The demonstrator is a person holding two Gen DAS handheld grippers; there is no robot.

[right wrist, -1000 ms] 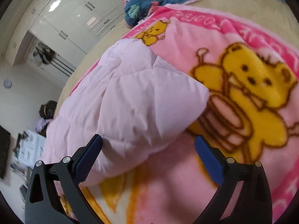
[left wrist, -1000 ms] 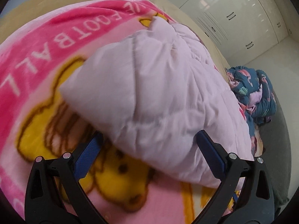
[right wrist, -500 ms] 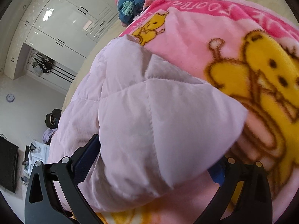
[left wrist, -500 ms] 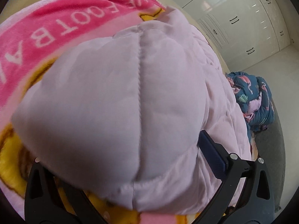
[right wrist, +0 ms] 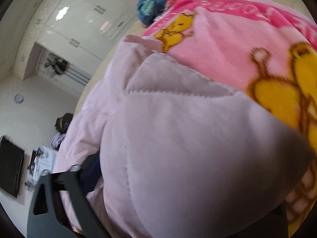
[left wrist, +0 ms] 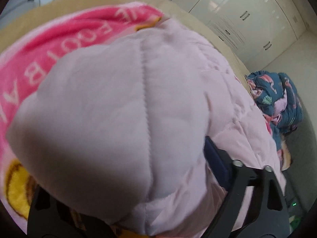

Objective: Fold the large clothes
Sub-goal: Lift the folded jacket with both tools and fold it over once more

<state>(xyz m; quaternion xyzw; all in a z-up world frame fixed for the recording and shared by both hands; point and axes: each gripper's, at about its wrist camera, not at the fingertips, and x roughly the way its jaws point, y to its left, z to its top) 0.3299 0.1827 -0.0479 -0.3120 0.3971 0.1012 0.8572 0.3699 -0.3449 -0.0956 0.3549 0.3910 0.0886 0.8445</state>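
Observation:
A pale pink quilted jacket (left wrist: 122,119) lies on a pink cartoon-bear blanket (left wrist: 59,45) on the bed. One padded corner of it fills the left wrist view and lies between the fingers of my left gripper (left wrist: 126,180), hiding the left finger. Only the right blue pad (left wrist: 215,164) shows. In the right wrist view another corner of the jacket (right wrist: 188,148) lies between the fingers of my right gripper (right wrist: 182,182). Only its left finger (right wrist: 87,176) shows. The jaws stand wide around the cloth.
A crumpled dark blue patterned garment (left wrist: 277,103) lies at the bed's far end and also shows in the right wrist view (right wrist: 158,0). White wardrobe doors (left wrist: 247,15) stand behind. A black screen (right wrist: 10,170) hangs on the left wall.
Both grippers have moved forward onto the jacket's corners. The padded cloth now lies between the fingers and fills both views. The jaws have not visibly narrowed.

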